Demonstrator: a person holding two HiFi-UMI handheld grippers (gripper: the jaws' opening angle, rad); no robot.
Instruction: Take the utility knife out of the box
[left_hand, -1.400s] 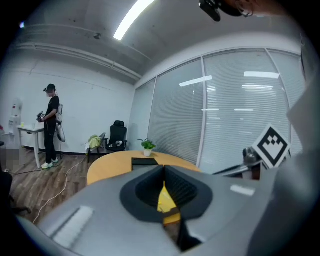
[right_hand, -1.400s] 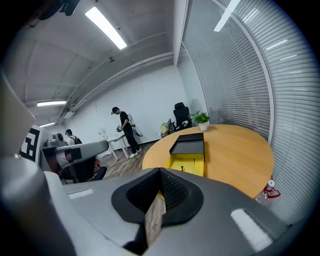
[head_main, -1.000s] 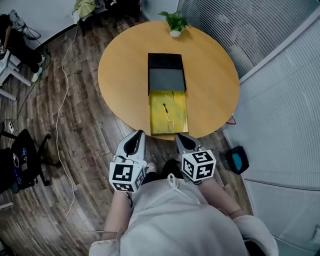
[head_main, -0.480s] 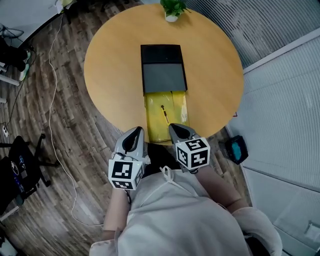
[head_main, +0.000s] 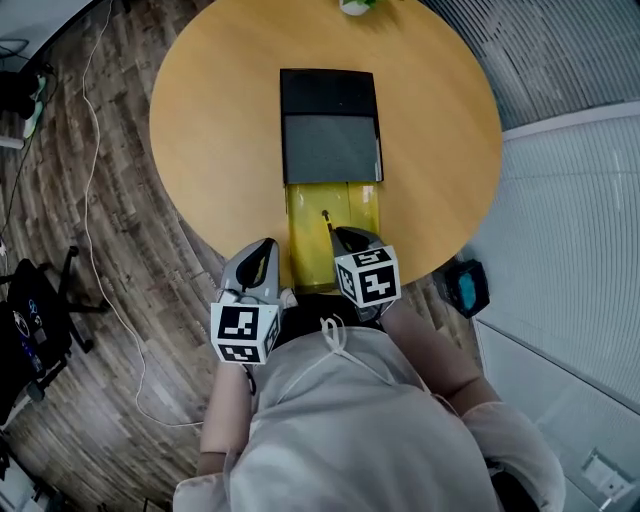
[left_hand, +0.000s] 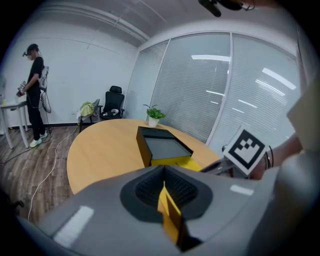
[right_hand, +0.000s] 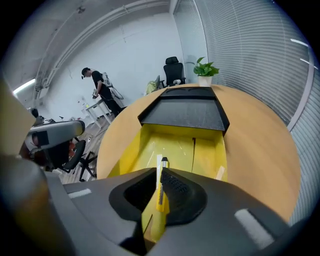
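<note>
A black box (head_main: 330, 125) lies on the round wooden table (head_main: 215, 130), its yellow tray (head_main: 305, 215) pulled out toward me. The slim utility knife (head_main: 328, 222) rests in the tray, apart from both grippers. My right gripper (head_main: 340, 234) hovers over the tray's near end, pointing steeply down. In the right gripper view its jaws (right_hand: 159, 172) are opening by a narrow slit, and the knife (right_hand: 163, 162) shows just beyond the tips, not pressed by the pads. My left gripper (head_main: 264, 244) is shut and empty at the table's near edge, left of the tray (left_hand: 182, 161).
A small potted plant (left_hand: 154, 114) stands at the table's far edge. A person (left_hand: 34, 95) stands by a desk at the far wall. An office chair (head_main: 30, 320) and a cable (head_main: 110, 300) are on the wooden floor to the left. Glass walls with blinds run along the right.
Both grippers have come forward and down toward the table. The right one now reaches over the tray's near end and the left one reaches the table's edge.
</note>
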